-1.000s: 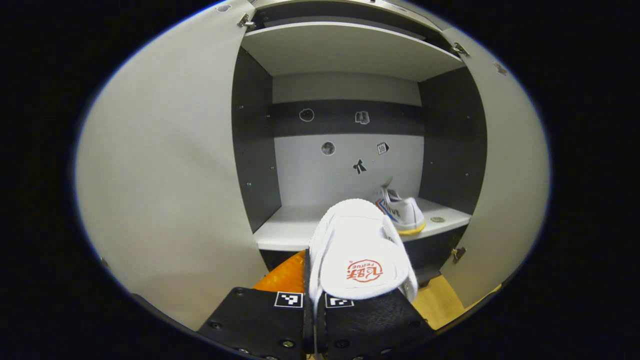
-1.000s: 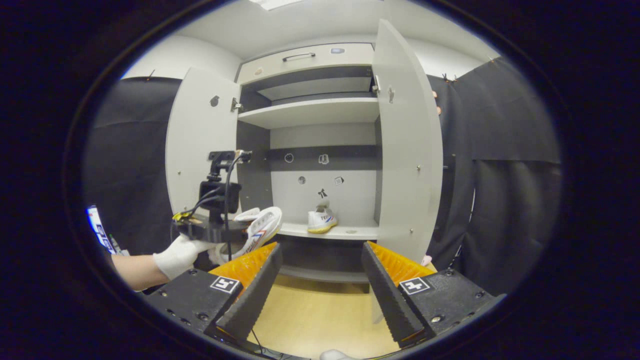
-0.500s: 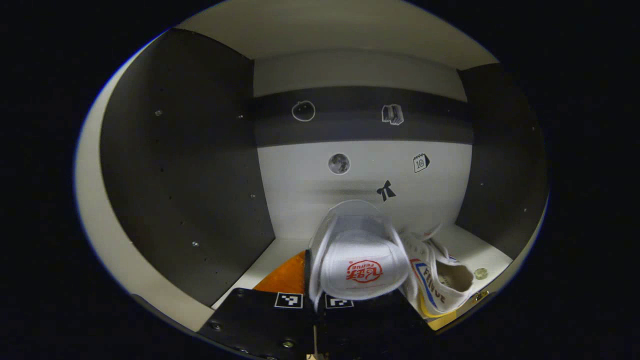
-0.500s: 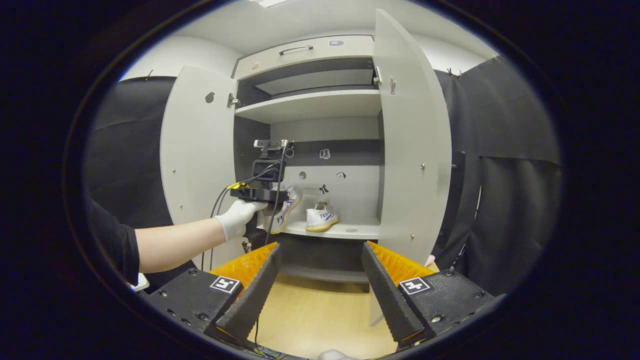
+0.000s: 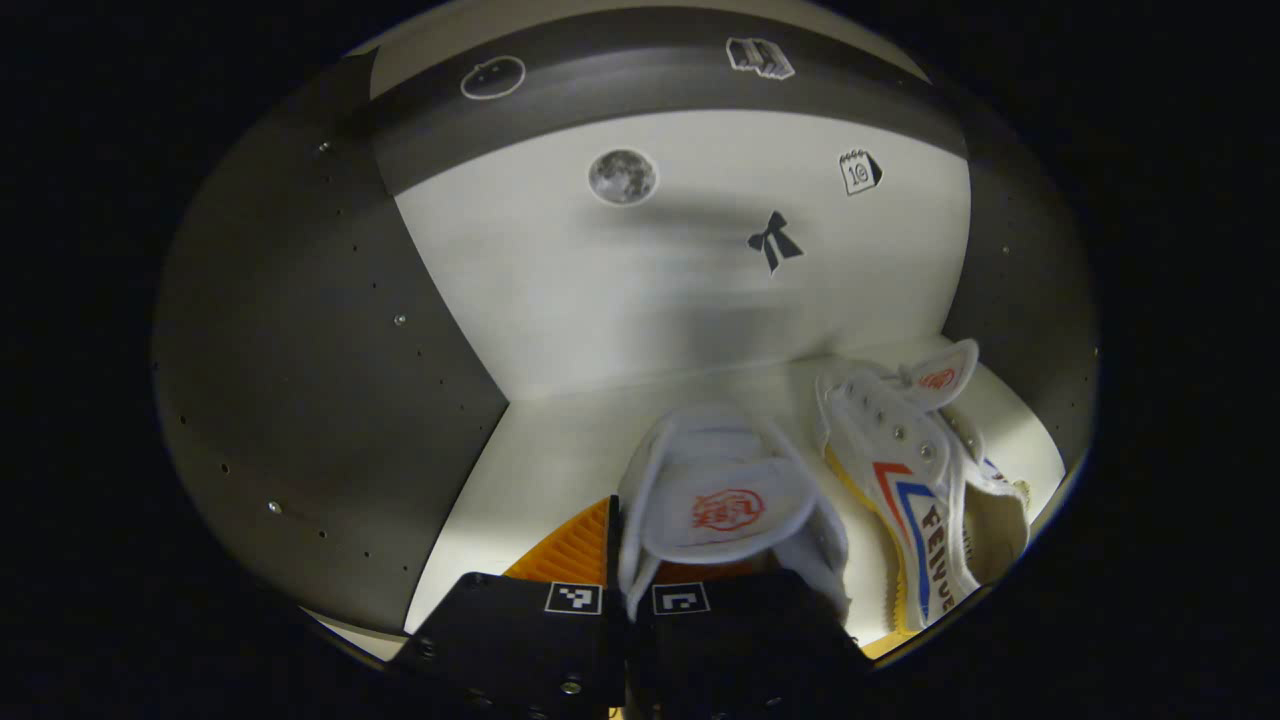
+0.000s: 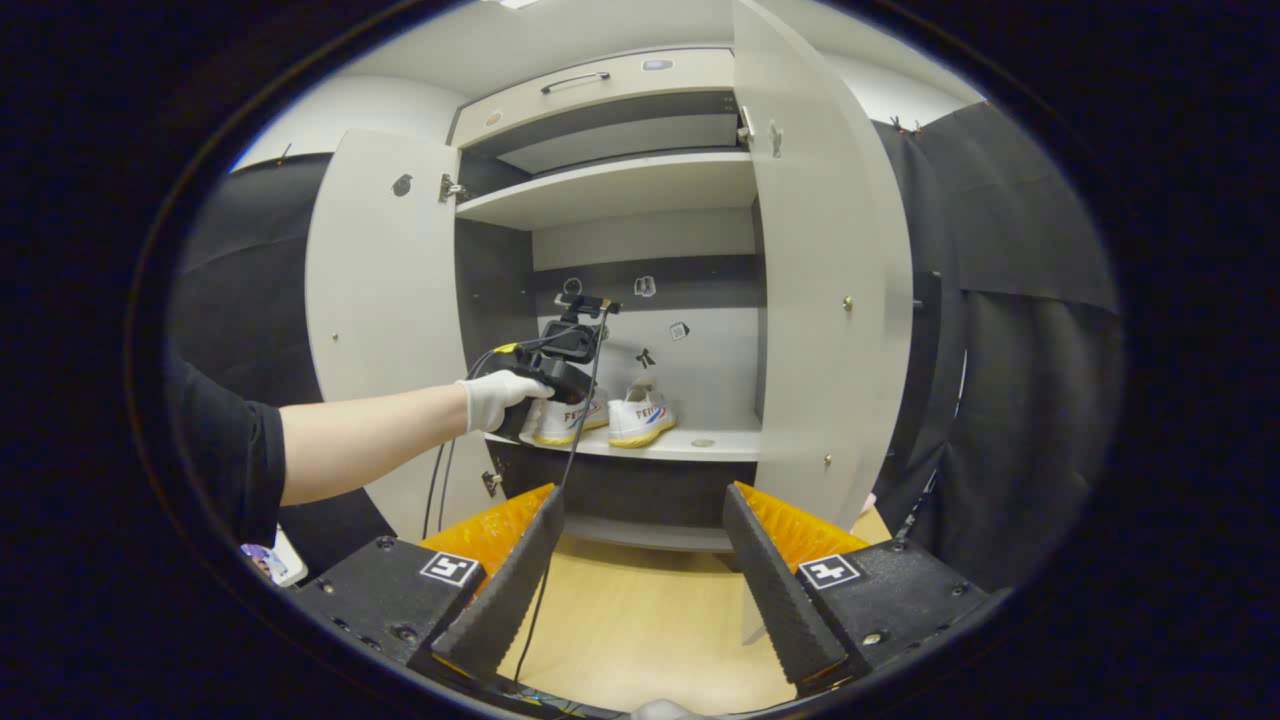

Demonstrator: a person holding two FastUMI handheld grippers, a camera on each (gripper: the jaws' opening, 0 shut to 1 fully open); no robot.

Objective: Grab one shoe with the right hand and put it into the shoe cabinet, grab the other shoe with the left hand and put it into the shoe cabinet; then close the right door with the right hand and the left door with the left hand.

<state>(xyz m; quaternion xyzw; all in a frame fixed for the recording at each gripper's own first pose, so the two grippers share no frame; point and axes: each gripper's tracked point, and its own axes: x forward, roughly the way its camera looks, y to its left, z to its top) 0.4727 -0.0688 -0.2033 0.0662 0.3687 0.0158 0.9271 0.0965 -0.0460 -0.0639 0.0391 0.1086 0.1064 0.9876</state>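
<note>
Counts inside and around the cabinet

Two white shoes point(image 5: 725, 500) point(image 5: 925, 480), two open doors point(image 6: 380, 320) point(image 6: 825, 290), two grippers point(image 6: 555, 372) point(image 6: 640, 575) and perhaps five wall stickers point(image 5: 621, 176) are counted.

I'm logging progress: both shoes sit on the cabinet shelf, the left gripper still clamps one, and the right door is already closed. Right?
Not quite: the right door is wide open, as the right gripper view shows. The rest holds: the left gripper is shut on the second shoe beside the first shoe on the shelf.

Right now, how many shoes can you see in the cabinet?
2. One shoe is on the shelf, clamped in the left gripper. The other shoe stands free beside it, nearer the right door.
</note>
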